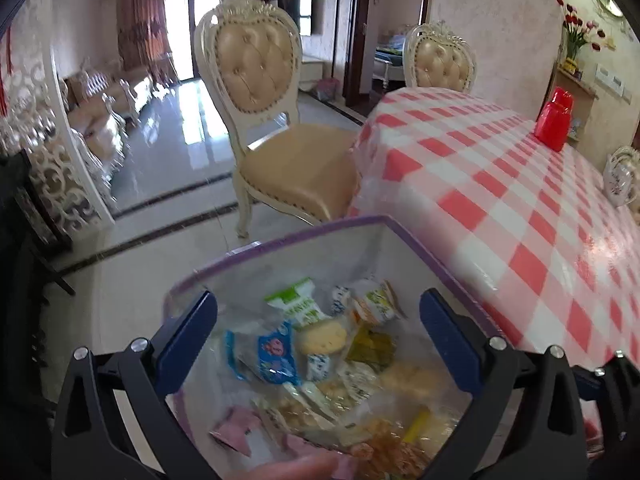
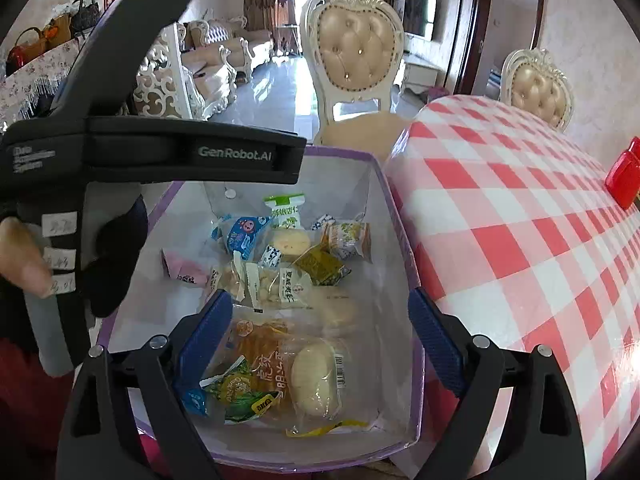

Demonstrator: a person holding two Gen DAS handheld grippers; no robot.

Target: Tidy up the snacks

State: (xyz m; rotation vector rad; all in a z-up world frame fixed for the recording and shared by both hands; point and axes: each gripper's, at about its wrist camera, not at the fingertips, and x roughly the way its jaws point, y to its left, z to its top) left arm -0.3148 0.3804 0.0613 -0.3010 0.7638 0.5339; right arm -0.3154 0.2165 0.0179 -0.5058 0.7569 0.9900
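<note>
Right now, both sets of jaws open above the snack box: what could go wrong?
1. The purple-rimmed translucent box sits beside the red-checked table, not on it; a push might tip it.
2. Crinkly wrapped snacks overlap, so the right gripper could pinch two.
3. The left gripper hovers close; they could collide.

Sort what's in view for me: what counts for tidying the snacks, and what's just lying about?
For the job:
- storage box with the purple rim
- snack packets piled inside it
- left hand-held gripper, open
- right hand-held gripper, open

Just lying about:
- red container on the checked table
- chairs
- white basket at the table's edge
</note>
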